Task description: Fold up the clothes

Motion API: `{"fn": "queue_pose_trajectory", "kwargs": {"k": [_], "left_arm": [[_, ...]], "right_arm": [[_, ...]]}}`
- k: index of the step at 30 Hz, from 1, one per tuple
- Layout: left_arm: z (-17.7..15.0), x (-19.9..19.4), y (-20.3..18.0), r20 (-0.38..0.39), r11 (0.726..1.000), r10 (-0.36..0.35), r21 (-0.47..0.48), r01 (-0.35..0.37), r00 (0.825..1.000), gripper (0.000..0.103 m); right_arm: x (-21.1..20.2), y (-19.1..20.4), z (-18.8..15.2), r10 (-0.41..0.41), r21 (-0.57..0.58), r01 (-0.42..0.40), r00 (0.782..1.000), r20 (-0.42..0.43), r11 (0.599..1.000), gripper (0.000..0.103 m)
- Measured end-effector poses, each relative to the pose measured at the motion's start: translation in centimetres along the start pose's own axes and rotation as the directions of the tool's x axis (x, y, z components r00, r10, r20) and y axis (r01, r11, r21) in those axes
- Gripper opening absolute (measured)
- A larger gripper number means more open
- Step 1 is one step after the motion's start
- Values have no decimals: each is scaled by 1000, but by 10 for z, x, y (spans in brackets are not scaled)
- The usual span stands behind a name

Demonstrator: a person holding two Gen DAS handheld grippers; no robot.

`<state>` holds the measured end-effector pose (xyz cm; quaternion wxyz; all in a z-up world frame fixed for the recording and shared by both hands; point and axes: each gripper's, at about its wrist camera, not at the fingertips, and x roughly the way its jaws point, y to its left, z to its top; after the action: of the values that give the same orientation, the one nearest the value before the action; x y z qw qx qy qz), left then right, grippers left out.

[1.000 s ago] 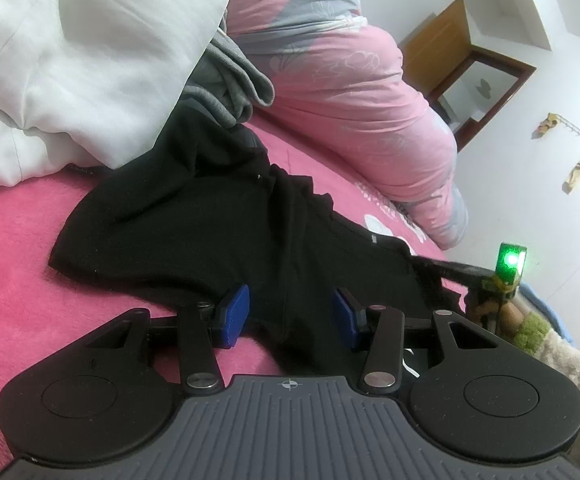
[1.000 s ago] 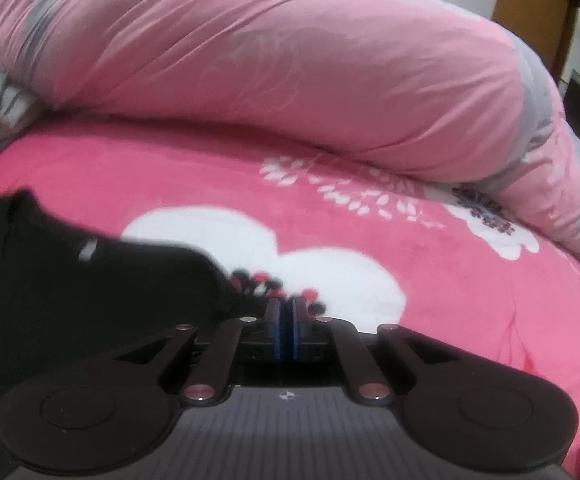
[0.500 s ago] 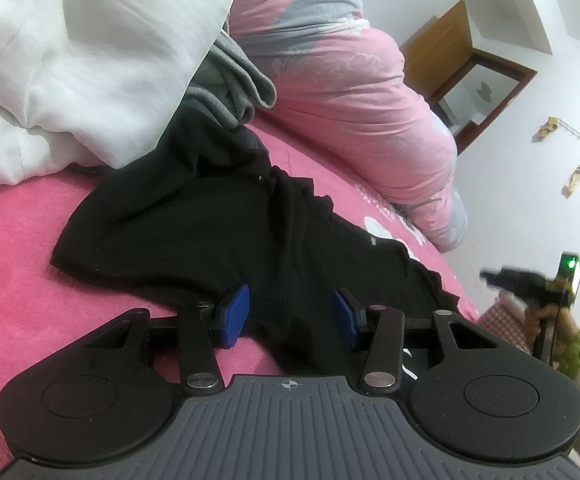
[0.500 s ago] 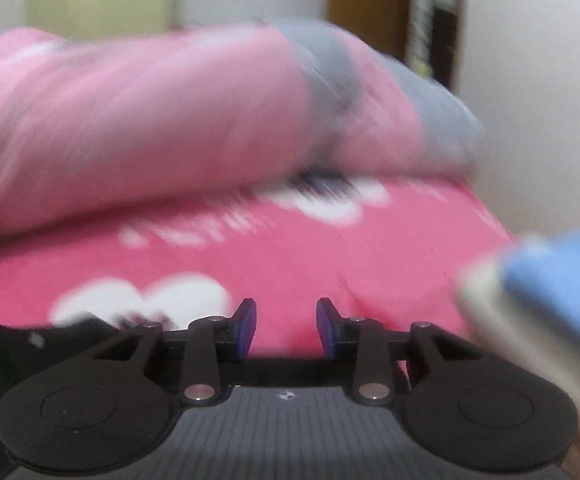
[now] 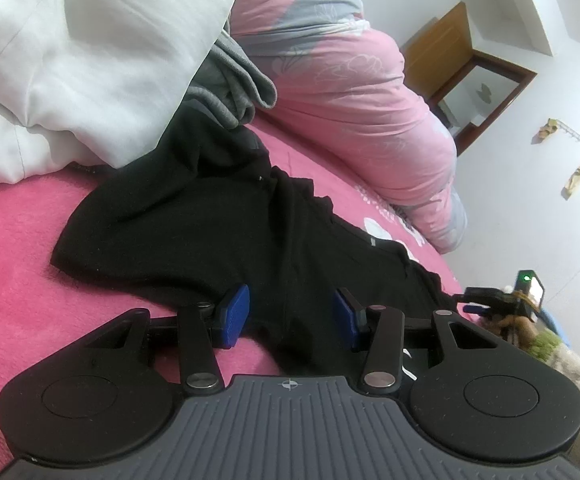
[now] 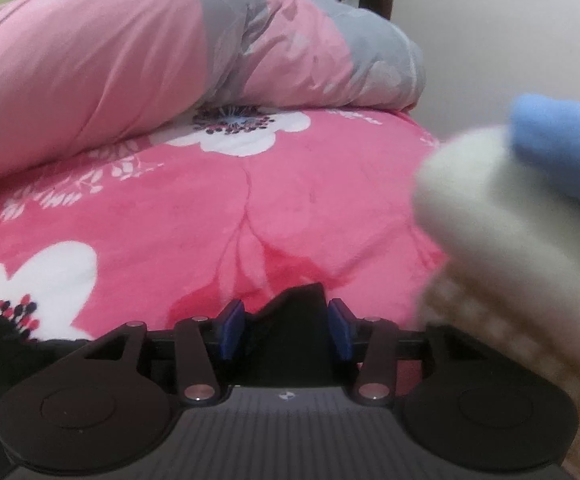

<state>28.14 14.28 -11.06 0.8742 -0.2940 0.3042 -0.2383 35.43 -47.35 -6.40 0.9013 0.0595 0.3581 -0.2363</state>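
A black garment [image 5: 217, 216] lies crumpled on the pink flowered bedspread [image 6: 249, 208]. My left gripper [image 5: 290, 316] rests low over the garment's near edge. It stands open, and a ridge of black cloth runs between its blue pads [image 5: 233, 314]. At the garment's far right end sits my right gripper [image 5: 474, 300], with a green light on its top. In the right wrist view the right gripper [image 6: 285, 326] has its jaws opening. A pointed corner of the black garment [image 6: 294, 308] stands up between them, and the pads do not press on it.
A rolled pink and grey quilt [image 5: 354, 92] lies along the far side of the bed. White pillows [image 5: 77, 52] and a grey garment [image 5: 233, 84] sit at the left. Blurred cream and blue folded cloth [image 6: 530, 208] crowds the right. A wooden door [image 5: 438, 60] stands behind.
My right gripper swung to the right along the bed and went from shut to open; a black cloth corner now stands between its jaws. The left gripper and the garment kept still.
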Motion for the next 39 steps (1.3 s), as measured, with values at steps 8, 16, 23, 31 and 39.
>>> {"fn": "queue_pose_trajectory", "kwargs": {"k": [8, 16, 23, 31, 39], "left_arm": [[0, 0, 0, 2, 1000, -2, -4, 2, 1000, 46], [0, 0, 0, 3, 1000, -4, -6, 4, 1000, 46], [0, 0, 1, 2, 1000, -4, -6, 4, 1000, 46], [1, 0, 1, 3, 1000, -4, -7, 4, 1000, 46], [0, 0, 0, 2, 1000, -4, -6, 4, 1000, 46]], "right_arm": [[11, 1, -5, 1, 8, 0, 999, -37, 1000, 48], [7, 26, -8, -115, -212, 127, 991, 68, 969, 1], [28, 26, -22, -284, -332, 298, 955, 91, 895, 1], [46, 53, -39, -417, -546, 440, 892, 174, 713, 2], [-14, 59, -13, -257, -547, 380, 922, 289, 746, 48]]}}
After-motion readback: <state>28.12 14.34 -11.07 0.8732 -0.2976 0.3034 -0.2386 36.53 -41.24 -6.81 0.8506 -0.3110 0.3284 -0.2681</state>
